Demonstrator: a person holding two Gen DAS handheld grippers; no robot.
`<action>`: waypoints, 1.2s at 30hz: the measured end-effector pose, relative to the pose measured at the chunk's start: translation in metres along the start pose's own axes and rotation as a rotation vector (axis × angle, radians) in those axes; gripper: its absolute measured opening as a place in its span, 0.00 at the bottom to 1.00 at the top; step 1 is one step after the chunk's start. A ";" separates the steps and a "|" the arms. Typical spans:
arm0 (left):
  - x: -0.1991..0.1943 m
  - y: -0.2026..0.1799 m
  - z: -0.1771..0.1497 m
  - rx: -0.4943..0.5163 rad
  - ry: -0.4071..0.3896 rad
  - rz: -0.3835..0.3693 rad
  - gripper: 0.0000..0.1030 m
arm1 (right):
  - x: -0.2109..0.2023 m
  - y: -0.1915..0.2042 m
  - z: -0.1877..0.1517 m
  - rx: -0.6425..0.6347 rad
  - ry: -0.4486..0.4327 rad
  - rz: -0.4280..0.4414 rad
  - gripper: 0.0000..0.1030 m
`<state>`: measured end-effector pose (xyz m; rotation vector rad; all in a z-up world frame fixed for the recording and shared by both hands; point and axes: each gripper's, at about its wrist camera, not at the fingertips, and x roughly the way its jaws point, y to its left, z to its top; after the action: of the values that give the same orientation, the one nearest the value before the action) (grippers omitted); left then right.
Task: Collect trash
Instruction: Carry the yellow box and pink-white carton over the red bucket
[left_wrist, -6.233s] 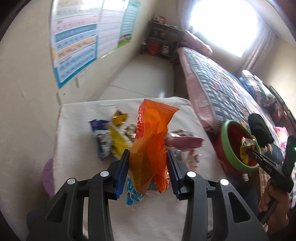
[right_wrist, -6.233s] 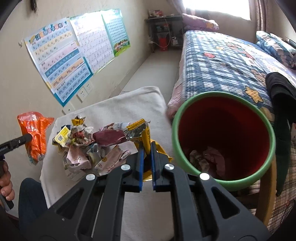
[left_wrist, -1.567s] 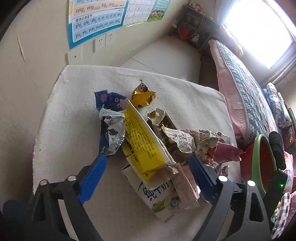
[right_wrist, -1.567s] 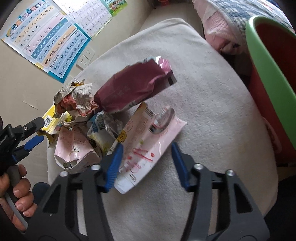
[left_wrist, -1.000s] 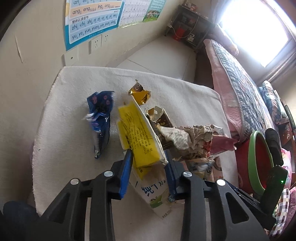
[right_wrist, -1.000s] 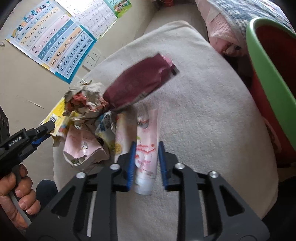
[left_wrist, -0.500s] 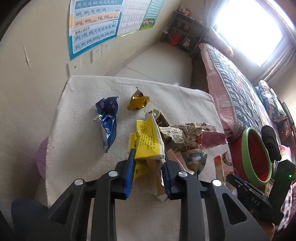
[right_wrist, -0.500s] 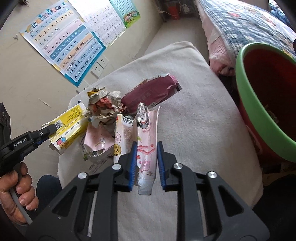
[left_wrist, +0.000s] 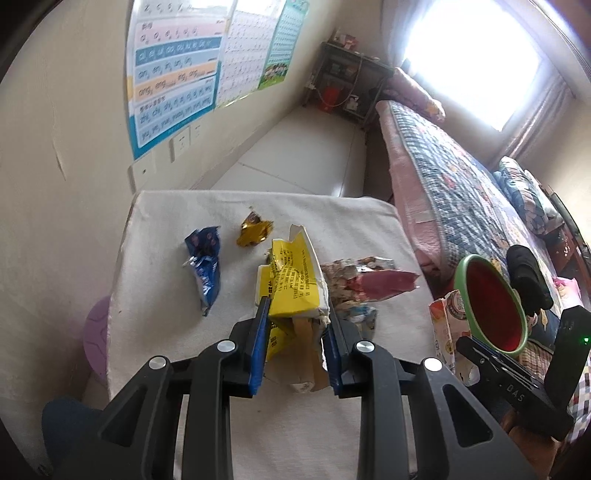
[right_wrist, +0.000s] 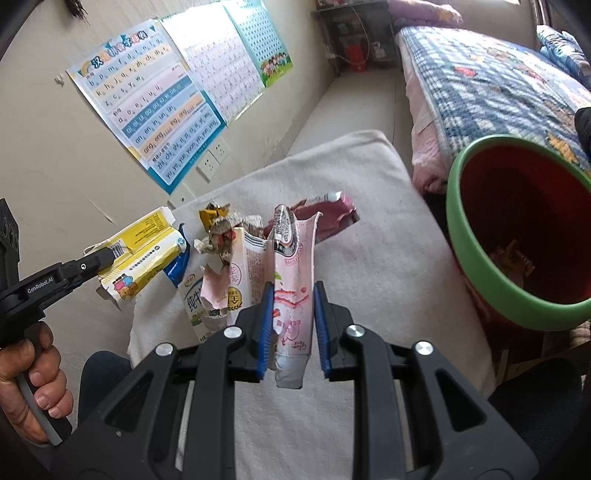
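- Left hand-held gripper is clamped on a torn yellow carton, lifted above the cloth-covered surface.
- Right hand-held gripper is clamped on a pink carton, left of the green-rimmed red bin.
- Remaining wrappers lie on the surface.

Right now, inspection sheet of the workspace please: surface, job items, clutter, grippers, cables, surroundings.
Surface: table covered by a white cloth.
Job's things: yellow carton in the left gripper; pink pouch in the right gripper; red bin with green rim beside the table, some trash already in it.
Clutter: blue wrapper, gold wrapper, maroon wrapper and crumpled paper lie on the cloth.
Grippers: left gripper shut on the carton; right gripper shut on the pouch.
Cables: nothing seen.
Surroundings: wall charts, bed with patchwork quilt, bright window.
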<state>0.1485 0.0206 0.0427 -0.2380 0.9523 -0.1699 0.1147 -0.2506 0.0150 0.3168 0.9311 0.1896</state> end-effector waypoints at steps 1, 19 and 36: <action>-0.002 -0.005 0.001 0.006 -0.004 -0.005 0.23 | -0.004 -0.001 0.001 0.000 -0.008 -0.002 0.20; 0.000 -0.139 0.023 0.188 -0.022 -0.176 0.23 | -0.076 -0.086 0.034 0.083 -0.181 -0.118 0.20; 0.038 -0.276 0.014 0.356 0.064 -0.344 0.24 | -0.114 -0.192 0.038 0.226 -0.247 -0.217 0.20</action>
<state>0.1709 -0.2524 0.0971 -0.0654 0.9219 -0.6598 0.0833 -0.4708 0.0557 0.4339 0.7355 -0.1527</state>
